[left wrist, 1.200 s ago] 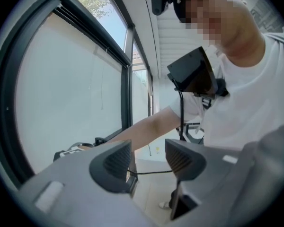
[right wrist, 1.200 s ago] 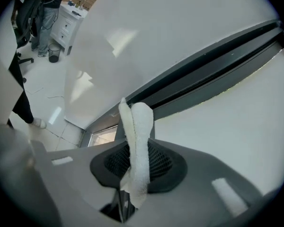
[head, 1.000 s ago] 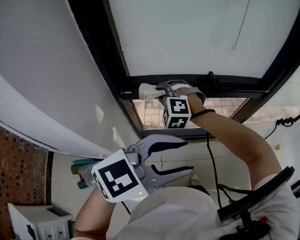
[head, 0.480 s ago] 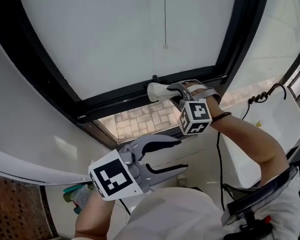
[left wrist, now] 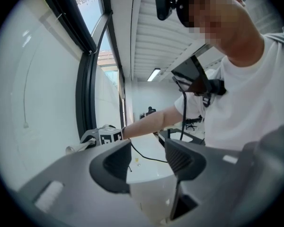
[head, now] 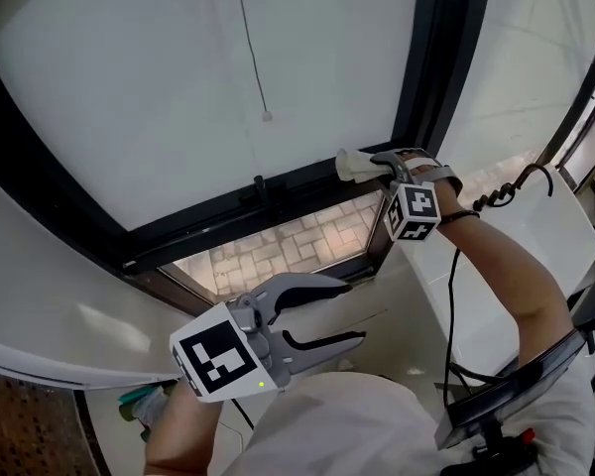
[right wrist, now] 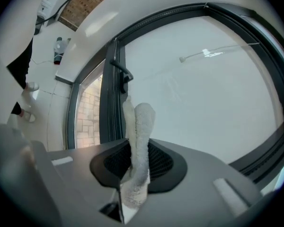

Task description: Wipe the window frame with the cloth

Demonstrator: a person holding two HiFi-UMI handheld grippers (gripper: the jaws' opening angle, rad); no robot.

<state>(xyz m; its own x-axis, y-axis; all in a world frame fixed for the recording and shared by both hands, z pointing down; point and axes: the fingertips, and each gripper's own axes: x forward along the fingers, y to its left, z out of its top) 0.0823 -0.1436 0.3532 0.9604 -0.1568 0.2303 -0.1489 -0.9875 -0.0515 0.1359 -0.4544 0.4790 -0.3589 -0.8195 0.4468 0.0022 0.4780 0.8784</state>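
Right gripper view shows the cloth [right wrist: 139,141], a white terry fold, clamped between the two dark pads of the right gripper [right wrist: 136,161]. Its doubled end stands up past the jaw tips. Just beyond those tips runs the black window frame [right wrist: 110,105] with its small handle [right wrist: 121,73], slightly to the left of the jaw line. To the right of the jaws spreads the white pane with a thin cord [right wrist: 203,55] across it. Left of the frame, brick paving [right wrist: 90,112] shows through lower glass. From the head view the cloth [head: 354,166] pokes out ahead of the right gripper [head: 377,170] onto the frame's bottom rail [head: 228,214], close to the corner with the upright. Whether it presses the rail cannot be told. The left gripper [head: 339,312] is held low by the person's white shirt, well apart from the frame, its jaws spread with nothing between them. In the left gripper view that gripper [left wrist: 149,162] has its pads parted, and beyond the gap lie a white ledge [left wrist: 146,152] and a black cable [left wrist: 144,156]. Past the left pad, the right gripper [left wrist: 87,139] and the cloth [left wrist: 72,149] sit small against the frame [left wrist: 84,98].
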